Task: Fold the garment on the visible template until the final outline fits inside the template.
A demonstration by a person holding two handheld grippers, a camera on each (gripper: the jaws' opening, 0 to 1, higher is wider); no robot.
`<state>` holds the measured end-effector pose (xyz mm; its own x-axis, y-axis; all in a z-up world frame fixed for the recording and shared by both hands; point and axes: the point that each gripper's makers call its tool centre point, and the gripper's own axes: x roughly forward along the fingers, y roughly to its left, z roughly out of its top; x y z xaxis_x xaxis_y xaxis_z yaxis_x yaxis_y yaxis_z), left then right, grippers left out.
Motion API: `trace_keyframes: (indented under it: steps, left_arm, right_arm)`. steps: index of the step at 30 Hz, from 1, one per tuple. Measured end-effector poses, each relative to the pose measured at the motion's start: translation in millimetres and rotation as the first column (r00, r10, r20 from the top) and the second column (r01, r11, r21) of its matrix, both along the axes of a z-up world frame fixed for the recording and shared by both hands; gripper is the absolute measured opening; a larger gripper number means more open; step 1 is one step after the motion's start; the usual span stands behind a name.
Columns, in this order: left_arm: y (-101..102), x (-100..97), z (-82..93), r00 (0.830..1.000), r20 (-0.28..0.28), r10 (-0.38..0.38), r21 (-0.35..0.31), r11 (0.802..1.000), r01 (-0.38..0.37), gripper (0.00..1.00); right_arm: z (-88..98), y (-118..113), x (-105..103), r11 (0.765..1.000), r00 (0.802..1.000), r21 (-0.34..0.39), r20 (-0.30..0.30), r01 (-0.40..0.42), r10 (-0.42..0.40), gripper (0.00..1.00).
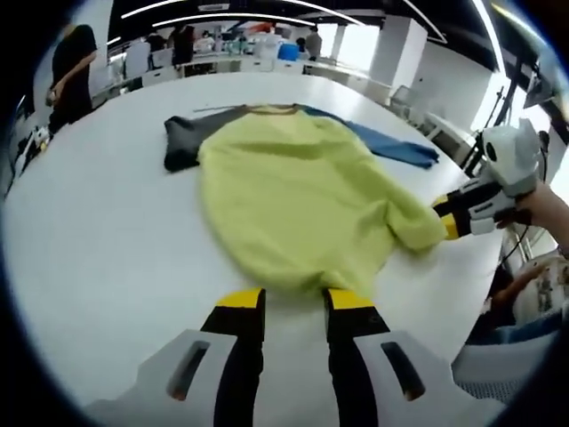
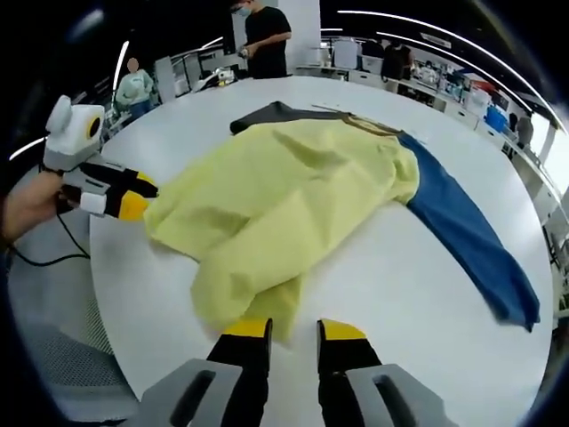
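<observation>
The yellow garment (image 1: 302,200) (one blue sleeve (image 2: 471,231), one grey sleeve (image 1: 182,142)) lies spread on the round white table (image 1: 98,240), its near hem just beyond the left gripper (image 1: 295,302), jaws apart, while the right gripper (image 2: 293,331), jaws also apart, rests by a folded corner.

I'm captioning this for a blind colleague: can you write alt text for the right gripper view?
A yellow shirt with one blue sleeve and one grey sleeve lies rumpled on a round white table. The right tool rises from the bottom, jaws apart at the shirt's near edge. The left tool meets the shirt's left corner.
</observation>
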<state>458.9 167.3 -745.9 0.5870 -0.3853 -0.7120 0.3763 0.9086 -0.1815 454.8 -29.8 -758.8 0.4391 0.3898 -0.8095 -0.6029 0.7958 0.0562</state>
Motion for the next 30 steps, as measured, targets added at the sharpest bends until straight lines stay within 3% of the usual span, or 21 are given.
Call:
trace_keyframes:
  steps: [5, 15, 24, 30]
  left_arm:
    - [-7.4, 3.1, -5.0, 0.999, -0.016, 0.029, -0.024, 0.999, -0.029, 0.22]
    - [-21.6, 1.4, -1.5, 1.000, 0.001, 0.004, -0.066, 0.998, -0.004, 0.05]
    - [-19.3, 1.4, 4.6, 1.000, 0.023, 0.005, -0.063, 0.998, -0.004, 0.01]
    - [-12.9, -1.0, 11.0, 1.000, 0.026, 0.017, -0.076, 0.997, -0.014, 0.01]
  right_arm:
    - [-0.5, -1.0, 0.3, 1.000, 1.000, -0.001, 0.002, 0.011, -0.011, 0.14]
    - [-2.5, -0.7, 1.5, 1.000, 1.000, 0.008, 0.001, 0.029, -0.029, 0.08]
    - [-3.1, 2.3, 1.3, 0.999, 0.999, 0.021, -0.011, 0.046, -0.045, 0.00]
    - [-3.7, 1.1, 1.0, 0.996, 0.997, 0.045, -0.034, 0.075, -0.073, 0.00]
